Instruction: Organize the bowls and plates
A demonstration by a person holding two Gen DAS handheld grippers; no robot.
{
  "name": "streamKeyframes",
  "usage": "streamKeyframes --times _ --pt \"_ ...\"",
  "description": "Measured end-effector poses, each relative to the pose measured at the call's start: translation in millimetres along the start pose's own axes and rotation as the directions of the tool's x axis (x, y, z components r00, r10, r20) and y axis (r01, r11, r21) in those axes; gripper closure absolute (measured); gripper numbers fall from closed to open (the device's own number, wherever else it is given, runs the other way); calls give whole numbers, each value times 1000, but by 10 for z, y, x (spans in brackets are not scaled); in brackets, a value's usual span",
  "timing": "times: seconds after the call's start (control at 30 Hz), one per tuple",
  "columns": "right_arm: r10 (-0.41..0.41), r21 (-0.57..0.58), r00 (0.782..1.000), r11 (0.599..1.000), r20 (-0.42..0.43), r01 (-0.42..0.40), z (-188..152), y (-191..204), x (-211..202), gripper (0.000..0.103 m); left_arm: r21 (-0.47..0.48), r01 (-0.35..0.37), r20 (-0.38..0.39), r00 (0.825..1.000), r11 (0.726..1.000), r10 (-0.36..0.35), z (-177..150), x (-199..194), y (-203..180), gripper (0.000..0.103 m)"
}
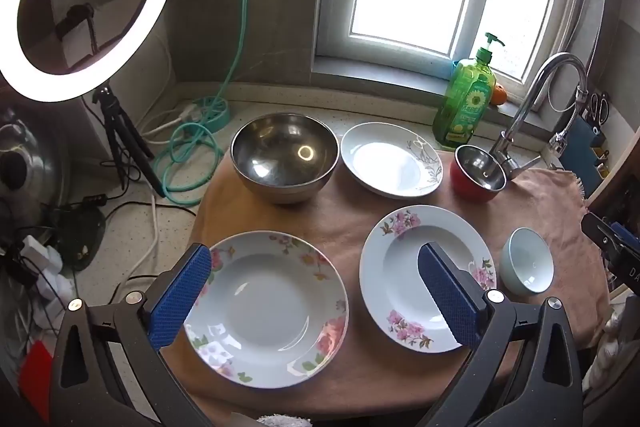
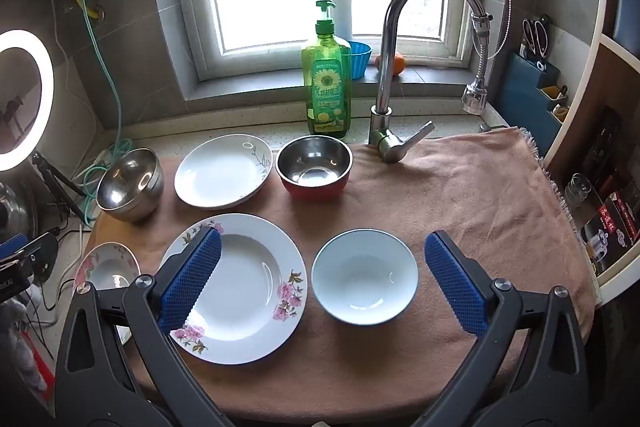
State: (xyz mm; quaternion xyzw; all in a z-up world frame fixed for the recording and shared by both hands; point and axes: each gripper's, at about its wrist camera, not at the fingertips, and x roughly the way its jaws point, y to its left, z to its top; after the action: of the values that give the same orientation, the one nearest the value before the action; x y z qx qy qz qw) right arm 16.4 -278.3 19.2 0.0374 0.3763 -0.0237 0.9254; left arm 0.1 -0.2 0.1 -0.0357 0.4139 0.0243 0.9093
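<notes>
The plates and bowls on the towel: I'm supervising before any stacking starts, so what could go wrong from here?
1. The glazed pink-flower plate lies flat on the towel, so an open claw may slip off its thin rim.
2. The pale blue bowl sits close beside it; lifting either could knock the other.
3. The red bowl stands near the faucet, risking a bump.

Left tongs (image 1: pixel 315 294): black angular arms, silver round screws at the pivots, blue pads with a fine grid texture; right tongs (image 2: pixel 323 281) built alike, same blue textured pads.
</notes>
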Motion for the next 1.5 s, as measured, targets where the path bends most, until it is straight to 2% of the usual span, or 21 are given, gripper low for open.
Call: streamKeyframes --times 0.13,0.17,0.23,0.43,1.5 --pt "4 1 1000 1000 -6 -4 1 -2 -1 0 17 -22 12 1000 1000 22 12 -2 -85 1" --pt "4 -1 1000 1000 -6 -4 1 -1 -2 0 -13 10 11 1000 1000 -10 49 -15 -11 1" --pt "2 -5 1000 1000 -5 -2 1 3 -6 0 -40 26 8 1000 999 -26 71 -13 43 1" --pt "5 0 1000 1000 -4 -5 -1 8 -8 0 -69 28 19 999 997 -27 30 -7 95 1" --pt "12 11 1000 1000 -4 -12 0 41 -28 0 -44 29 30 999 999 -27 65 -21 62 1"
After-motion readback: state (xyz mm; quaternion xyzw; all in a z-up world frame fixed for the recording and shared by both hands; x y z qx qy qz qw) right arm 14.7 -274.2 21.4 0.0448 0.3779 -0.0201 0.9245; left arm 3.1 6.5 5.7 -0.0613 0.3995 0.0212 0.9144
